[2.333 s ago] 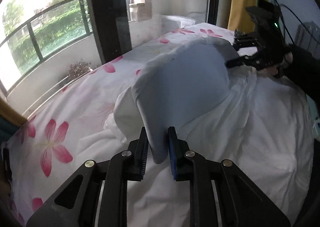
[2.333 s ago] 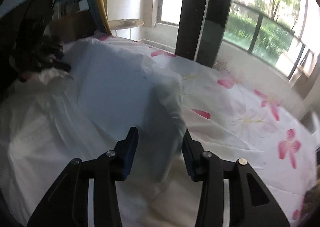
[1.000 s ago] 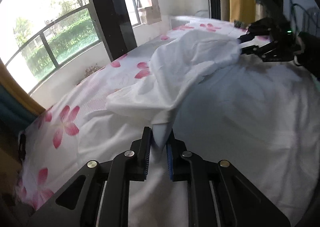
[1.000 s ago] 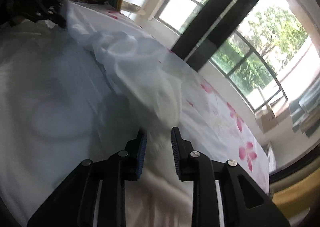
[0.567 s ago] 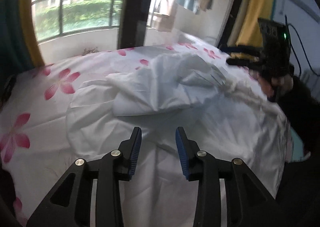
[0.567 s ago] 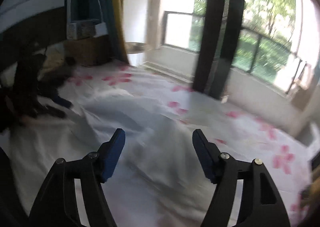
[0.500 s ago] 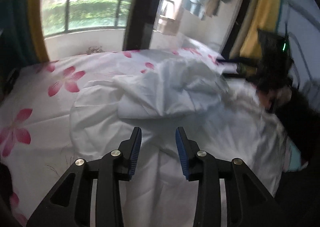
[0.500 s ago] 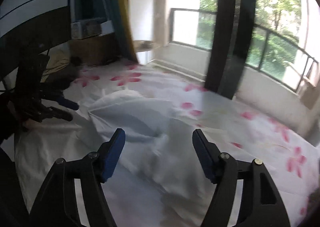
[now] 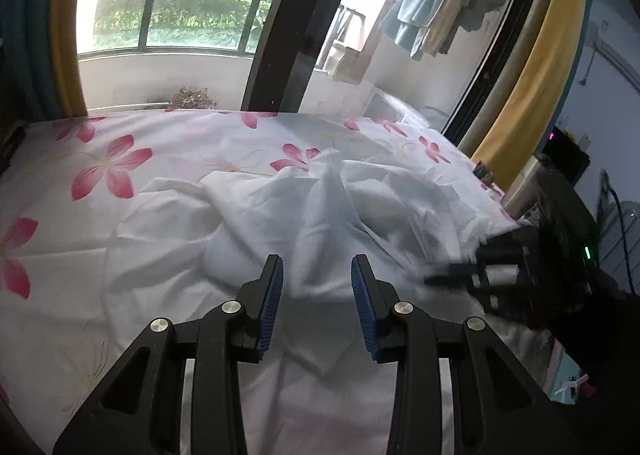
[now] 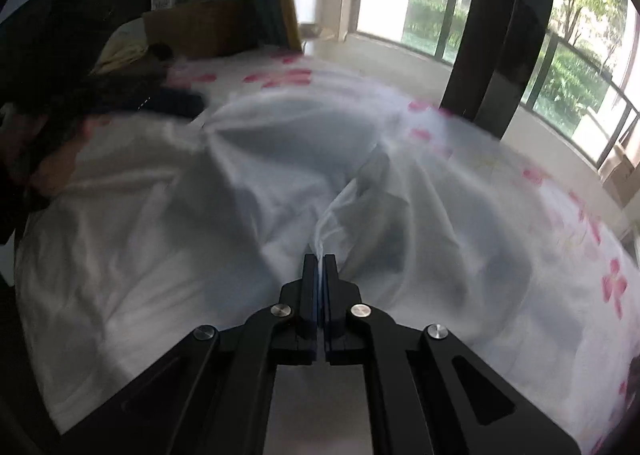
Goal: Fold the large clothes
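Note:
A large white garment (image 9: 320,215) lies crumpled on the bed, with a bunched heap in the middle. My left gripper (image 9: 317,295) is open and empty, just short of the heap. My right gripper (image 10: 320,261) is shut on a pinched ridge of the white garment (image 10: 240,183), which runs forward from the fingertips; that view is motion-blurred. The right gripper also shows in the left wrist view (image 9: 452,275) at the garment's right edge. The left gripper shows dimly in the right wrist view (image 10: 176,103) at the far left.
The bed has a white sheet with pink flowers (image 9: 104,175). Behind it stand a dark window post (image 9: 280,23), a balcony rail and hanging laundry (image 9: 432,23). A yellow curtain (image 9: 532,67) hangs at right. A cardboard box (image 10: 200,31) sits at the bed's far end.
Both grippers let go of the raised garment and it dropped into a heap. The left gripper stays open; the right gripper has since moved in and shut on a fold.

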Motion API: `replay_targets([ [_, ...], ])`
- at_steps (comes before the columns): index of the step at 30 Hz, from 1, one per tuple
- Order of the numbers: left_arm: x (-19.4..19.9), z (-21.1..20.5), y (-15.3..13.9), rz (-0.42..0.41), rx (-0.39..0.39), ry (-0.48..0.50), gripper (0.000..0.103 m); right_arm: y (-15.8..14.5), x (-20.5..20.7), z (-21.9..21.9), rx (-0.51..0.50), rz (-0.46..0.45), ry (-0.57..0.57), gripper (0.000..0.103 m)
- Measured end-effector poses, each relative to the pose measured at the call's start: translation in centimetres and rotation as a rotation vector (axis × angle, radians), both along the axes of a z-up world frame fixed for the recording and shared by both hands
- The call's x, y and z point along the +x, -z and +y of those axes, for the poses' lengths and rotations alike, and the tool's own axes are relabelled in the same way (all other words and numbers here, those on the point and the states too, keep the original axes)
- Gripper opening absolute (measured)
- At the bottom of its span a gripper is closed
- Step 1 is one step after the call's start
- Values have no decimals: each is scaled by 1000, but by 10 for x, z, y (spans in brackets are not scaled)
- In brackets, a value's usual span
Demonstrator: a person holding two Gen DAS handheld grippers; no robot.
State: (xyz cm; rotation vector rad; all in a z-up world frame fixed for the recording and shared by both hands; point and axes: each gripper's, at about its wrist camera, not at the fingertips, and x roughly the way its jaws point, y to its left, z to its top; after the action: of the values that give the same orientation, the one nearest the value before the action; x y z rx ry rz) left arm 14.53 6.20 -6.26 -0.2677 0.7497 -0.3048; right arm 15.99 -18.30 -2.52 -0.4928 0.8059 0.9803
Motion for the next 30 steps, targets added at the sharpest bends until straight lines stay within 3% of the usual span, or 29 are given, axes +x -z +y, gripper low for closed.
replay_targets([
  [5,23,-10,9,55,28,7,39,17,-15,-6,-36,61,12,6],
  [10,28,-10,5,56,35,8,39,-9,-31,-26,48,70,-65,11],
  [12,30,-11,6,67,48,16,39,-25,-27,-33,86,48,-62,27],
  [14,29,-9,6,75,61,21,39,-37,-17,-38,113,0,-28,66],
  [22,25,35,-2,51,97,-65,40,-34,77,-52,59,-131,314,67],
  [26,47,69,9,82,156,-142,46,-15,99,-51,29,-67,361,67],
  [30,77,86,37,190,218,-176,46,8,93,-44,-43,-52,359,67],
])
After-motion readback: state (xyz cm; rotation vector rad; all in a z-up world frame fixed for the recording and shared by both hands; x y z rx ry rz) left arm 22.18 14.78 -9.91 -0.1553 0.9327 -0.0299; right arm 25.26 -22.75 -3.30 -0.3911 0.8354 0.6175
